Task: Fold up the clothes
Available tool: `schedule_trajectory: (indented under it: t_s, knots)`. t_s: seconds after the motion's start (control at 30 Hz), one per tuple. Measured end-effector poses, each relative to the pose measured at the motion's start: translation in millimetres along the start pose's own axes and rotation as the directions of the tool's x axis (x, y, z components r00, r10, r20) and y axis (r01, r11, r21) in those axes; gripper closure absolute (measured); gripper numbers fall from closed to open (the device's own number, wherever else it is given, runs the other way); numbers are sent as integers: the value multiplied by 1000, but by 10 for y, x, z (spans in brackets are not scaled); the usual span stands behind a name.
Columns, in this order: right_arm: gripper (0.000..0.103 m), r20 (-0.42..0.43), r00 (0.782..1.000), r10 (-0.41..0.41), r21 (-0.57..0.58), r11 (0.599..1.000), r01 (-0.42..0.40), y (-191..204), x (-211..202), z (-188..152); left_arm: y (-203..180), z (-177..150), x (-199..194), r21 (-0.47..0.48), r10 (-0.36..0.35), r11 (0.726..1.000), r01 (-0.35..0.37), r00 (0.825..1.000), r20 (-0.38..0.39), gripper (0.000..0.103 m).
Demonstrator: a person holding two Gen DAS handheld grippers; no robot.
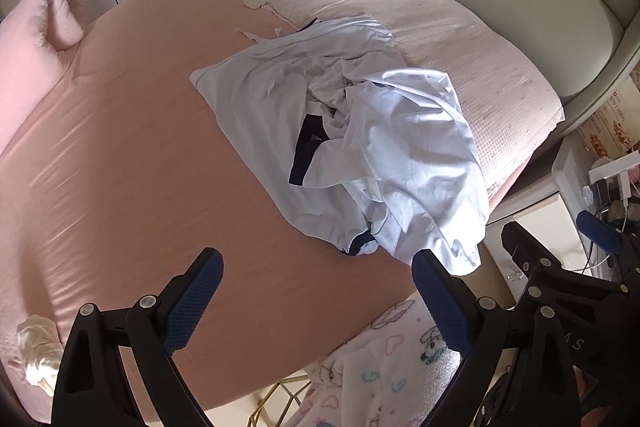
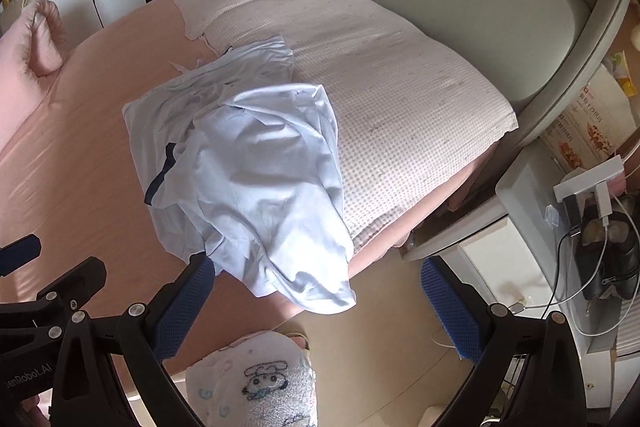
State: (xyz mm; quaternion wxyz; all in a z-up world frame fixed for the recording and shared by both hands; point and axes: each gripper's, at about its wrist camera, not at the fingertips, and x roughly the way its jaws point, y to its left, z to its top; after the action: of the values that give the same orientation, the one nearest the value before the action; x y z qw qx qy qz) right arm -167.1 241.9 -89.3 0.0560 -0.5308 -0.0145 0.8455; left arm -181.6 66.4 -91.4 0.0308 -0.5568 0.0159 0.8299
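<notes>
shirt (image 1: 360,143), pale blue with dark trim, lies crumpled on the pink bed sheet (image 1: 120,147), its near right corner drooping over the bed edge. i see my left gripper (image 1: 316,291) spread wide and empty above the near edge; my right gripper (image 2: 316,291) is wide too, holding nothing.

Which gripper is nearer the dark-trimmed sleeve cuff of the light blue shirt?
Left. The left gripper hovers open just before the cuff; the right gripper is open over the bed's edge, beside the shirt.
</notes>
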Motion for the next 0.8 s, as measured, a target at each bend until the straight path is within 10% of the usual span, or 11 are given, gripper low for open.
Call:
schedule_trajectory:
  t_s: [0.8]
  knots:
    - [16,-177,982,66,0,998,-67,-113,1318,91,4,354,1364,-71,-128,990,120,983,-128,7]
